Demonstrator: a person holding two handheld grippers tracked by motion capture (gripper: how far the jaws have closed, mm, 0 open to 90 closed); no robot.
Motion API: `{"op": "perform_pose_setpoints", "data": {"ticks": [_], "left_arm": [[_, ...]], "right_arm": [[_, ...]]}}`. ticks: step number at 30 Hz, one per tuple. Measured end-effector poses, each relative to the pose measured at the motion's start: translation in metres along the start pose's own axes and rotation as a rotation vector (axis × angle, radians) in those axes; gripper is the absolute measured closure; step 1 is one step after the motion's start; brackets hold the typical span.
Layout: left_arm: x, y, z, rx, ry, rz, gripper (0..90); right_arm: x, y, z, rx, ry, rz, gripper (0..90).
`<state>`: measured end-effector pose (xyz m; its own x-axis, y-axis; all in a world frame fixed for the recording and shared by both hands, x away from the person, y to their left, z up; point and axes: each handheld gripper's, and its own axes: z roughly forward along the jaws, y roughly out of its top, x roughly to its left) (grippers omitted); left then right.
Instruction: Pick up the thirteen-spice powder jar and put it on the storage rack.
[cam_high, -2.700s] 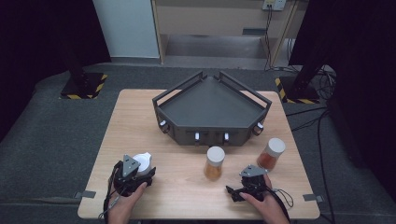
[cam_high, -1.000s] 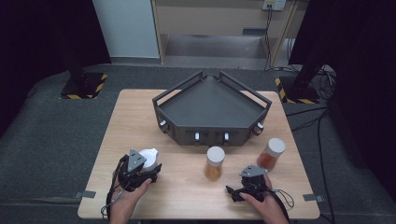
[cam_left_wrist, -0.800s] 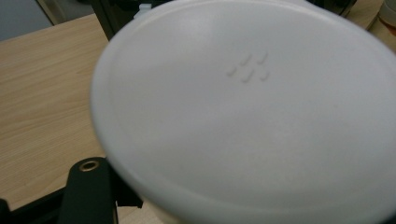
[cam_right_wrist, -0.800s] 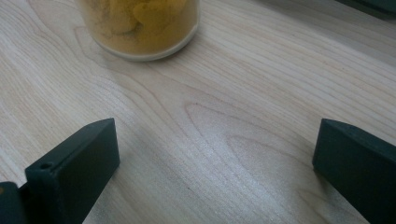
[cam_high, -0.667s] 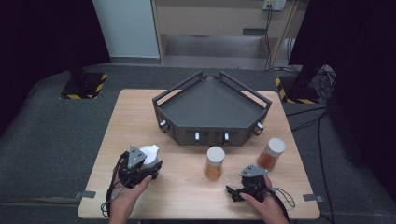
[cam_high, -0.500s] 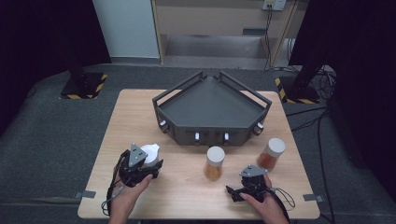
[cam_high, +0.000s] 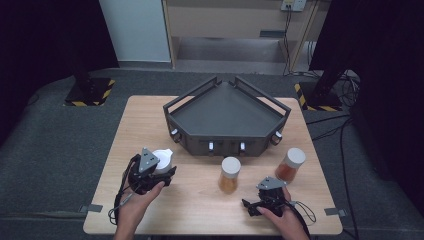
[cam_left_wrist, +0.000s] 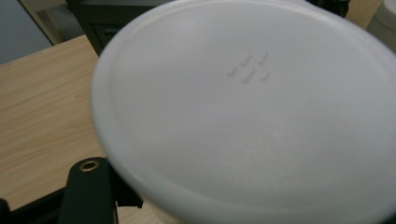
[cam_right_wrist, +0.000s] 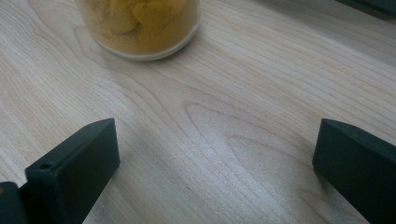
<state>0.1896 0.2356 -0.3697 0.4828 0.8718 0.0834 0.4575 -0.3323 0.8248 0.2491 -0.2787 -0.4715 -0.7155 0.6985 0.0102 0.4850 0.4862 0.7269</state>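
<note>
left gripper (cam_high: 159, 167) sits at about eight o'clock on the wooden bench (cam_high: 125, 135), and its jaws are clamped on a white-lidded jar (cam_high: 162, 159), which shows just at the tip of the gripper, toward the tray. in the left gripper view that jar's white lid (cam_left_wrist: 252, 112) faces the camera, tilted, with a small raised mark near its middle, and one black jaw peeks out at the bottom left beneath it. whether the jar's base touches the bench, i cannot tell. over at five o'clock the right gripper (cam_high: 257, 202) rests low on the bench, jaws spread wide with nothing between them; the right gripper view has bare wood grain running between the two black jaws. straight ahead of those jaws, at the top of that view, stands a glass jar of yellow-orange contents (cam_right_wrist: 140, 25), apart from the jaws. from above, that same jar (cam_high: 229, 175) stands upright near the middle of the bench's near half, white lid on. a second jar with darker orange contents (cam_high: 289, 165) stands upright at about four o'clock, near the right edge. behind both, at twelve o'clock, a dark grey corner-shaped tray (cam_high: 227, 112) with rail handles sits with its point facing away, and nothing lies in it.
</note>
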Motion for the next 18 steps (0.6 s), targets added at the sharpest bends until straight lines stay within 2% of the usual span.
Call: {"op": "perform_pose_setpoints", "data": {"ticks": [9, 18], "left_arm": [[0.002, 0.015, -0.003, -0.002, -0.011, 0.030, 29.3], [0.005, 0.026, -0.005, 0.001, -0.023, 0.042, 29.3]], "right_arm": [[0.000, 0.000, 0.000, 0.000, 0.000, 0.000, 0.5], [0.000, 0.000, 0.000, 0.000, 0.001, 0.000, 0.5]]}}
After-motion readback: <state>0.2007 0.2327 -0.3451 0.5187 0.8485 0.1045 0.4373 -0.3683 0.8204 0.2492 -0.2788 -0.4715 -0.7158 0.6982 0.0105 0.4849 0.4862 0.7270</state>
